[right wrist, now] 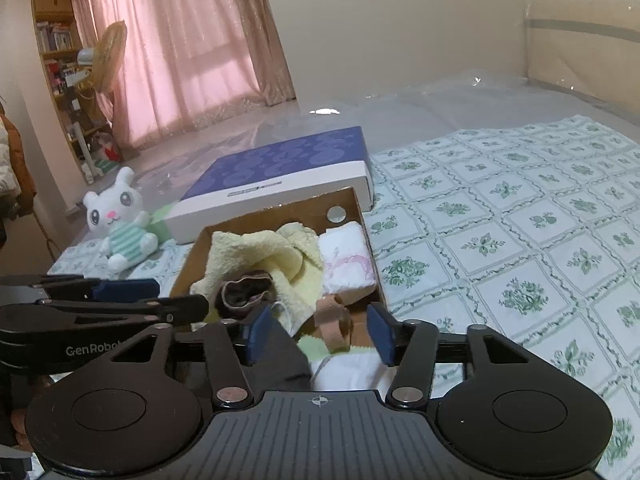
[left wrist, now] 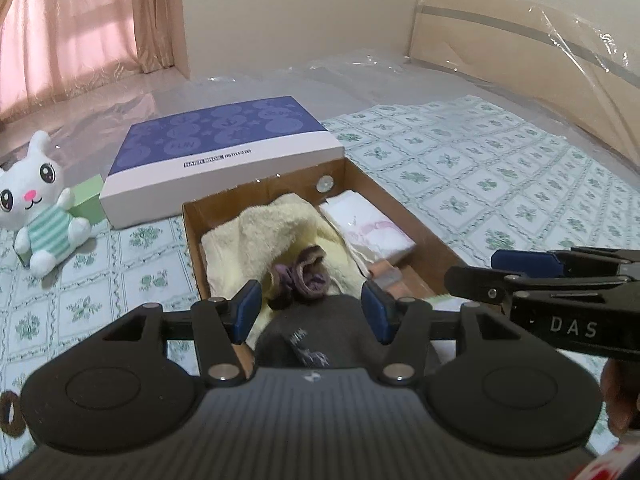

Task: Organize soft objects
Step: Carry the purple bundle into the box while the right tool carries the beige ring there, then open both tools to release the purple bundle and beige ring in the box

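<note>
Both grippers held spread over an open box of soft items on a bed.

Far left, a white plush rabbit (left wrist: 38,200) is seated on the patterned bedspread (left wrist: 480,184), beside a purple-topped lid (left wrist: 224,152). In the cardboard box (left wrist: 191,236), a yellow towel (left wrist: 256,232), a purple sock bundle (left wrist: 308,276) and a folded white cloth (left wrist: 368,228) are seen. The left gripper (left wrist: 312,312) is open above a grey garment (left wrist: 316,332), nothing pinched; the right gripper (right wrist: 318,330) is open over a tan piece (right wrist: 332,316).

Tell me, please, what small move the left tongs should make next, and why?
Probably ease the open left tongs forward and down onto the crumpled purple sock, then close. It lies loose on the yellow terry towel inside the brown cardboard box, just ahead of the tongs.
</note>
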Motion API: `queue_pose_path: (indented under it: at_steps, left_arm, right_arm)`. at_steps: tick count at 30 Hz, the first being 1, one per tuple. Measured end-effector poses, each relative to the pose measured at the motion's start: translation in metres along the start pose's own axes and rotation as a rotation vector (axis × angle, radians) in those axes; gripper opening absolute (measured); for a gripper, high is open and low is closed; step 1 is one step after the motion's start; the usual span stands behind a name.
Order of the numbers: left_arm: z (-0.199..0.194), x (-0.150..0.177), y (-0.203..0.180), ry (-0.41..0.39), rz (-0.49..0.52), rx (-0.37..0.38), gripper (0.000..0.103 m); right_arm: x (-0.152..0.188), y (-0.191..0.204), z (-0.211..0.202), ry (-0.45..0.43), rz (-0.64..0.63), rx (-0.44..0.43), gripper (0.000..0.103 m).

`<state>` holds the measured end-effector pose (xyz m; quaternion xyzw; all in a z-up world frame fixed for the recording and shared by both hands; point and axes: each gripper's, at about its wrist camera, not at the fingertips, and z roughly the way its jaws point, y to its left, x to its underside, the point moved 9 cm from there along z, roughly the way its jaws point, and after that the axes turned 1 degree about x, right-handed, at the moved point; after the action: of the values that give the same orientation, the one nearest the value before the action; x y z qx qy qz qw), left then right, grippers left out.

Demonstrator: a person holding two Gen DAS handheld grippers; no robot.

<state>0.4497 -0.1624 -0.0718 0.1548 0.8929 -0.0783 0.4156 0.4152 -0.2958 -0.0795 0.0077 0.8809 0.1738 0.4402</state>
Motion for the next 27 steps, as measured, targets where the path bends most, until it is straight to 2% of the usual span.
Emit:
queue_pose_path:
  at_steps: [8,12,27]
  left_arm:
    - [-0.042,0.007,-0.009,-0.012,-0.022,0.003,0.055]
    - [-0.067,0.012,-0.014,-0.016,-0.03,0.001,0.058]
    - [-0.166,0.042,-0.019,-0.03,-0.056,-0.035,0.059]
  right_arm:
    - [-0.001,0.006,-0.042,-0.035,0.041,-0.01,0.065]
    - [0.001,0.011,-0.064,-0.048,0.042,-0.014,0.065]
    - [0.028,0.038,-0.138,-0.055,0.062,-0.007,0.066]
